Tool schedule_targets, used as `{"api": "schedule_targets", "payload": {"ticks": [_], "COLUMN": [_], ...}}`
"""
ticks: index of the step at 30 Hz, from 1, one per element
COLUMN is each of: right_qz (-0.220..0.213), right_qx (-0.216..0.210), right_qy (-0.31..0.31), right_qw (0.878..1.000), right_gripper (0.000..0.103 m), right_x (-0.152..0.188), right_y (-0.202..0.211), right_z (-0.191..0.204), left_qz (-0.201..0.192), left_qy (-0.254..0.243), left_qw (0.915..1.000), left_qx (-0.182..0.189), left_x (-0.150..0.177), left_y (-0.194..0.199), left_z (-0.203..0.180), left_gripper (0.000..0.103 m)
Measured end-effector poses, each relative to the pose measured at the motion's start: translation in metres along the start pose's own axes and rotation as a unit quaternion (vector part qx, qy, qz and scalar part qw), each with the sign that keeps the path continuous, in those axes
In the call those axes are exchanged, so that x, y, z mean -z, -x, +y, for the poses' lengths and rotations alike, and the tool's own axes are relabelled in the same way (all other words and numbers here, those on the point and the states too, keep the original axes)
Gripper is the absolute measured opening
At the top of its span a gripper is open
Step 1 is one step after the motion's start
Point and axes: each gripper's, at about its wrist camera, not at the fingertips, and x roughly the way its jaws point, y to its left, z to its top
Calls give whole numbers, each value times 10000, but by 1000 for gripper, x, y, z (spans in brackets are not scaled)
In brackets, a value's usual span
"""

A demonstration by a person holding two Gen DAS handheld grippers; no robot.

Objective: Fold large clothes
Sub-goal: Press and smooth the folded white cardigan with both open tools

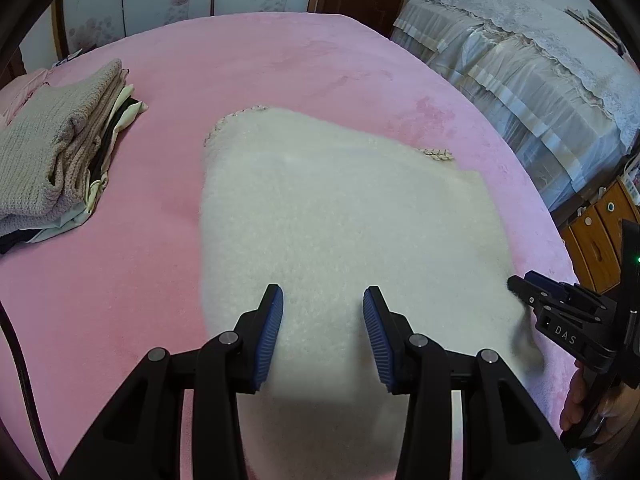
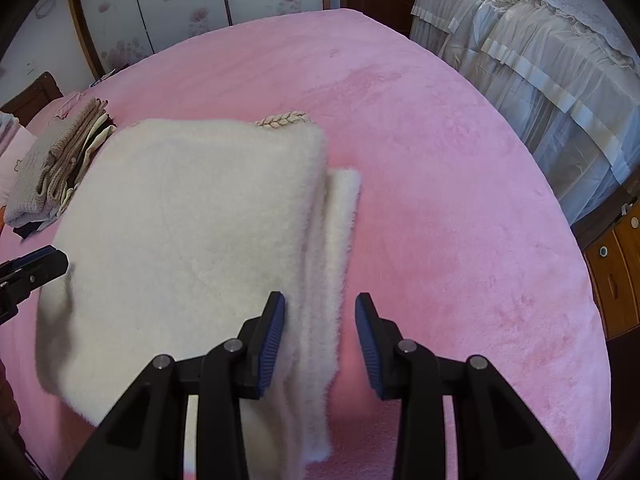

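Observation:
A white fluffy garment (image 1: 320, 216) lies folded on the pink bed (image 1: 280, 64); a braided trim shows at its far edge. It also shows in the right wrist view (image 2: 192, 216), with a folded strip along its right side. My left gripper (image 1: 323, 332) is open and empty above the garment's near part. My right gripper (image 2: 320, 336) is open and empty over the garment's near right edge. The right gripper also shows at the left wrist view's right edge (image 1: 532, 292), by the garment's right side. The left gripper's tip shows in the right wrist view (image 2: 32, 268).
A stack of folded clothes (image 1: 60, 160) sits on the bed at the left, also seen in the right wrist view (image 2: 60, 160). A lace-covered piece of furniture (image 1: 520, 64) stands right of the bed. A wooden cabinet (image 1: 596, 240) is at the right. Wardrobe doors (image 2: 180, 4) stand behind.

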Motion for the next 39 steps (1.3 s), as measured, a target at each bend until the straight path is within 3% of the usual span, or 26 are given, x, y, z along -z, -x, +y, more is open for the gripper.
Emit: {"api": "schedule_targets", "payload": {"ticks": [8, 15, 18, 20, 23, 26, 28, 31, 32, 34, 39], "right_qz": [96, 383, 388, 366, 393, 404, 340, 394, 430, 389, 435], "right_qx": [-63, -94, -67, -85, -146, 0, -58, -274, -369, -583, -1208], "right_qy": [-155, -302, -89, 43, 211, 376, 450, 379, 307, 155, -251], "right_qw": [9998, 9988, 9992, 9993, 9989, 9985, 9984, 9981, 9979, 9974, 9914], "right_gripper": [38, 39, 49, 64, 68, 68, 68, 69, 75, 83, 83], "right_x": [1, -6, -7, -8, -9, -14, -20, -31, -35, -41, -54], "right_y": [0, 26, 54, 72, 98, 114, 124, 131, 131, 129, 103], "right_z": [-5, -2, 6, 10, 16, 19, 19, 16, 13, 7, -15], "left_qz": [148, 293, 184, 130, 378, 690, 582, 390, 387, 501, 723], "left_qy": [157, 511, 623, 616, 650, 576, 676, 827, 835, 876, 1082], "left_qw": [9998, 9983, 9979, 9980, 9955, 9946, 9955, 9957, 9956, 9945, 9899], "left_qx": [-35, -33, 8, 66, 578, 523, 315, 147, 178, 265, 563], "left_x": [-6, -10, -11, -12, -16, -19, -20, -26, -29, -33, -33], "left_y": [0, 23, 49, 67, 88, 98, 110, 122, 121, 114, 75], "left_z": [-1, 0, 1, 1, 4, 5, 12, 24, 26, 32, 49], "left_gripper": [42, 63, 65, 66, 73, 78, 78, 80, 82, 97, 98]}}
